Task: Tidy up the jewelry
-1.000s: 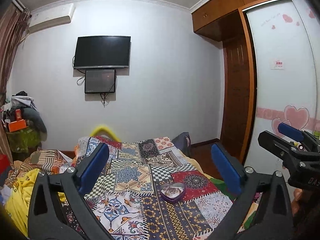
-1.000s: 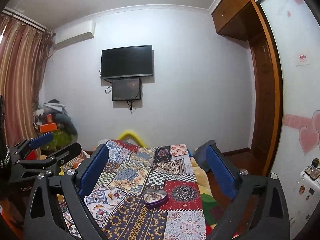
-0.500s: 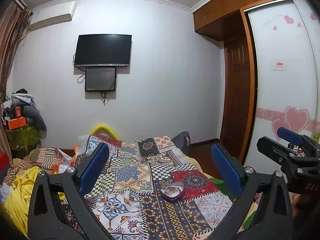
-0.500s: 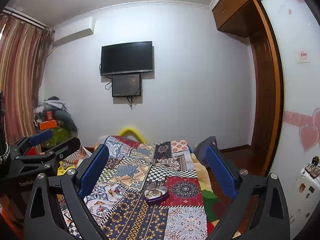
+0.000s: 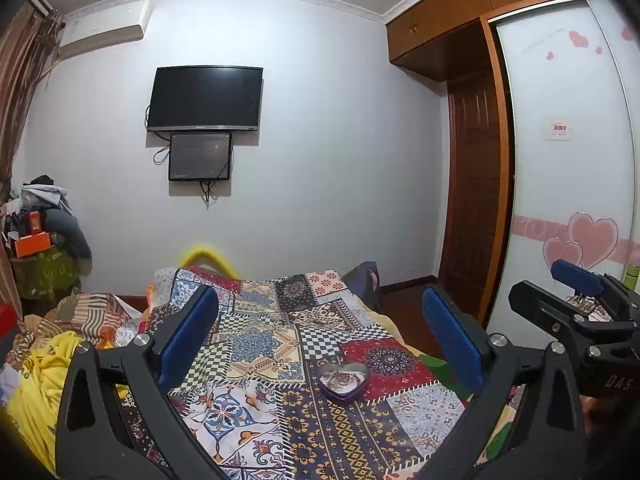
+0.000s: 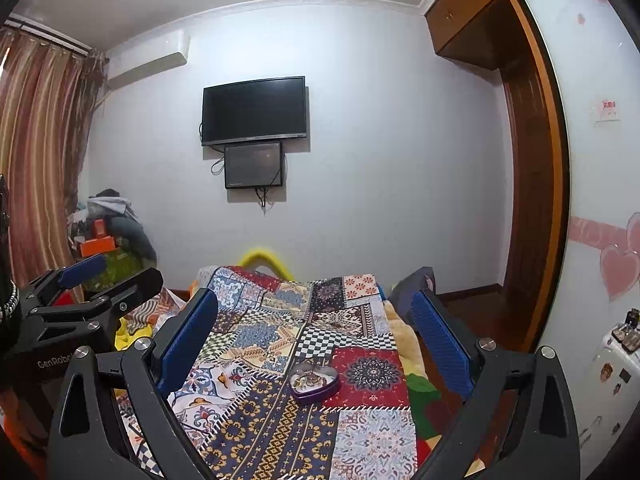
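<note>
A purple heart-shaped tin (image 5: 343, 379) with jewelry inside lies open on the patchwork bed cover (image 5: 256, 364). It also shows in the right wrist view (image 6: 315, 382). A small loose piece of jewelry (image 6: 272, 358) lies on the cover left of the tin. My left gripper (image 5: 320, 336) is open and empty, held above the bed short of the tin. My right gripper (image 6: 314, 334) is open and empty too, at about the same height. Each gripper shows at the edge of the other's view: the right gripper (image 5: 560, 292) and the left gripper (image 6: 112, 276).
Crumpled clothes (image 5: 48, 344) lie on the bed's left side. A wardrobe with heart stickers (image 5: 580, 200) stands on the right, a wooden door (image 5: 476, 208) beside it. A TV (image 5: 205, 98) hangs on the far wall. A white appliance (image 6: 612, 364) stands at the right.
Both views have shifted slightly, with the tin sitting a little lower and nearer in the frames. Both grippers stay open and empty.
</note>
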Demonstrator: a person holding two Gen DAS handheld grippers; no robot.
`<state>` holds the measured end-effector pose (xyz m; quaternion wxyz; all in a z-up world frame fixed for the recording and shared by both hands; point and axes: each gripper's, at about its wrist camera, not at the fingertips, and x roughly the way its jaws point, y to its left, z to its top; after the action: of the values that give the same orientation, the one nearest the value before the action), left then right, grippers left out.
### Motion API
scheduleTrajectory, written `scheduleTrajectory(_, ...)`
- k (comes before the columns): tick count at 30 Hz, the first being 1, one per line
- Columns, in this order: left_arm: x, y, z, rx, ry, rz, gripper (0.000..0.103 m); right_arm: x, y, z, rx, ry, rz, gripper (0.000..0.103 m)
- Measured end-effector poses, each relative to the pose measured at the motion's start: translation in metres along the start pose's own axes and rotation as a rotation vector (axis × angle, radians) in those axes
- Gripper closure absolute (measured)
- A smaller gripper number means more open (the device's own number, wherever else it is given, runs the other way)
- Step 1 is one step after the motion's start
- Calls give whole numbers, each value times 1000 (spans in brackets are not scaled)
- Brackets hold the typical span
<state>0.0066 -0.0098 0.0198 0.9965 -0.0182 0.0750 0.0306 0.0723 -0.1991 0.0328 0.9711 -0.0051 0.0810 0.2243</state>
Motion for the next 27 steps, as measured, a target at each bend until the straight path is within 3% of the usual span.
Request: scheduleTrajectory(27, 4, 4, -1, -24, 21, -21, 0, 3, -1, -2, -1, 23, 3, 6)
